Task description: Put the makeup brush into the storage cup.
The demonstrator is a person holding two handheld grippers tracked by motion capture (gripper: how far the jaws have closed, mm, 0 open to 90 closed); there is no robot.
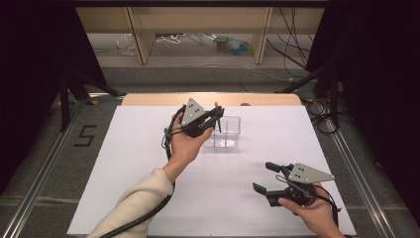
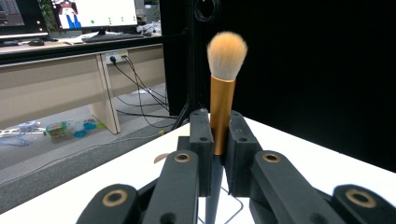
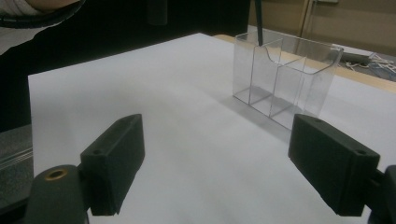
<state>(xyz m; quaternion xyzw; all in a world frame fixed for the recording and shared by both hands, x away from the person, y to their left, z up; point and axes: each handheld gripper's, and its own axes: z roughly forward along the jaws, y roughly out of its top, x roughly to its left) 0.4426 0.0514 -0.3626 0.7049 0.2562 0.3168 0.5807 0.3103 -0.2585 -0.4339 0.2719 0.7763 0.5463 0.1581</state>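
Observation:
My left gripper [image 1: 216,115] is held up over the table's far middle, shut on a makeup brush [image 2: 222,107]. In the left gripper view the brush stands upright between the jaws, gold ferrule and pale orange bristles [image 2: 227,52] on top. Its dark handle [image 1: 219,126] hangs down at the left end of a clear plastic divided box [image 1: 228,133]. In the right gripper view the handle tip [image 3: 258,23] is at the box's [image 3: 285,79] far left compartment. My right gripper [image 1: 265,177] rests low at the near right, open and holding nothing, its jaws wide apart [image 3: 219,168].
A white sheet [image 1: 148,163] covers the table, with a wooden edge [image 1: 148,99] at the far side. Black curtains stand left and right. Beyond the table there are desk legs, cables and small items on the floor [image 1: 233,45].

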